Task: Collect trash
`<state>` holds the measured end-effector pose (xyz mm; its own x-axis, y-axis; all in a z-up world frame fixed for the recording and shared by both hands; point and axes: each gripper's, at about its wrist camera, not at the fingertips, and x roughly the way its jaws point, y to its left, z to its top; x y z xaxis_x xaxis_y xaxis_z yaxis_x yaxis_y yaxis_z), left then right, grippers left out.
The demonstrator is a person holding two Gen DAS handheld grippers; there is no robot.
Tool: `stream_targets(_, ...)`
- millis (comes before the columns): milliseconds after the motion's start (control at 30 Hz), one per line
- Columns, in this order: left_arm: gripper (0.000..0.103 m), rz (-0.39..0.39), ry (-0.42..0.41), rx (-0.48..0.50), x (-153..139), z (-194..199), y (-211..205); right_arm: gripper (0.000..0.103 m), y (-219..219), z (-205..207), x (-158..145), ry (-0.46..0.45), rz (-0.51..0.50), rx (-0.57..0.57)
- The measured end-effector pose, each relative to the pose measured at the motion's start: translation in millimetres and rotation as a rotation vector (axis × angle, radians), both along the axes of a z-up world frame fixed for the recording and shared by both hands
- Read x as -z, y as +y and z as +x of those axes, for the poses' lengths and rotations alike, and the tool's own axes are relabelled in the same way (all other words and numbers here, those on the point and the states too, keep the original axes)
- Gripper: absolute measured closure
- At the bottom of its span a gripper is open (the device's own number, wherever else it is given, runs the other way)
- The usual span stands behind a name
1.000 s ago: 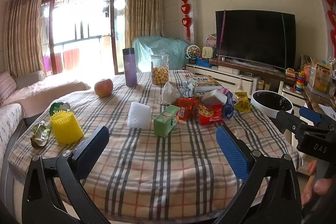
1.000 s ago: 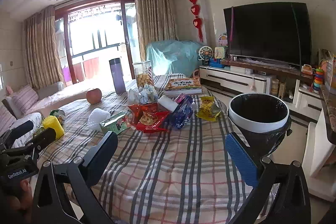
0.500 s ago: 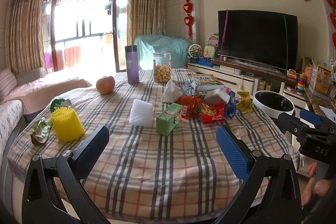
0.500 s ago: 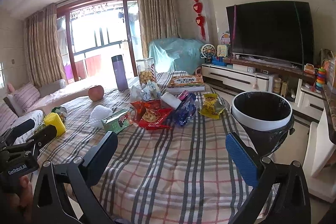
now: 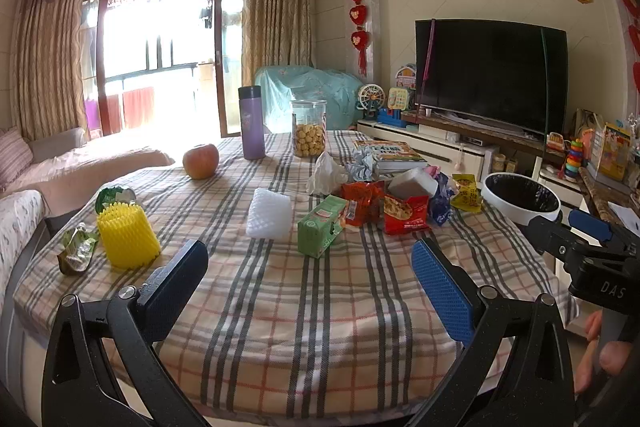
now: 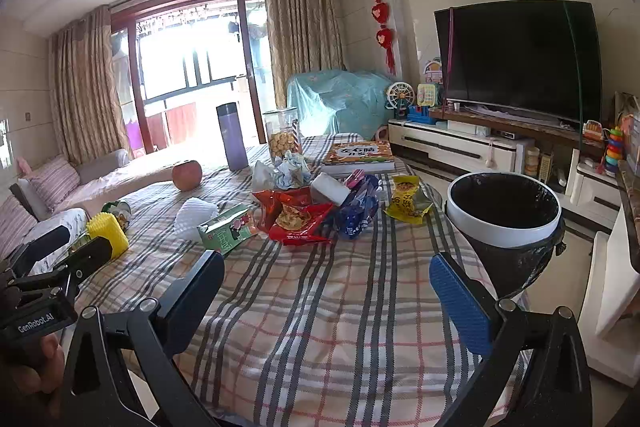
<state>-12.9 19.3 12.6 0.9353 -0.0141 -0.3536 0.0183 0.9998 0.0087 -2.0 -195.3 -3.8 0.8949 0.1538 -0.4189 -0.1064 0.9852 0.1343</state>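
Trash sits in a loose cluster mid-frame on the plaid tablecloth [image 5: 320, 307]: green carton [image 5: 321, 225] lying on its side, white foam net [image 5: 269, 213] just left of it, red snack bag [image 5: 405, 213] and orange-red wrapper [image 5: 362, 201] to its right, blue-purple wrapper [image 5: 440, 201], yellow snack packet [image 5: 466, 193], crumpled white tissue [image 5: 326, 171]. A white foam block [image 5: 412, 183] rests on top of the red bags. Left side of the left wrist frame: yellow foam net [image 5: 126, 241], upright, with a crumpled green foil wrapper [image 5: 76, 251] just beside it at the table's edge.

Non-trash toward the upper middle: apple [image 5: 201, 161], purple flask [image 5: 252, 123], cookie jar [image 5: 309, 129], book [image 5: 388, 151].

Trash bin [image 6: 504, 211], white rim with black liner, stands off the table's right edge, right-centre in the right wrist view.

Left gripper [image 5: 310, 279] is at the bottom of its frame, jaws spread wide, nothing between them, hanging over the near tablecloth, well short of the carton. Right gripper [image 6: 326, 289] is likewise wide apart and holds nothing, low in its frame, with the bin just past its blue pad [image 6: 460, 303].
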Motion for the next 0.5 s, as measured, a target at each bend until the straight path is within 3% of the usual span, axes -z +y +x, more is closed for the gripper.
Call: stream_targets(500,0.000,-0.003,0.002,0.002,0.9,0.3,-0.1,0.000,0.1,0.1,-0.5,-0.001,0.004,-0.005)
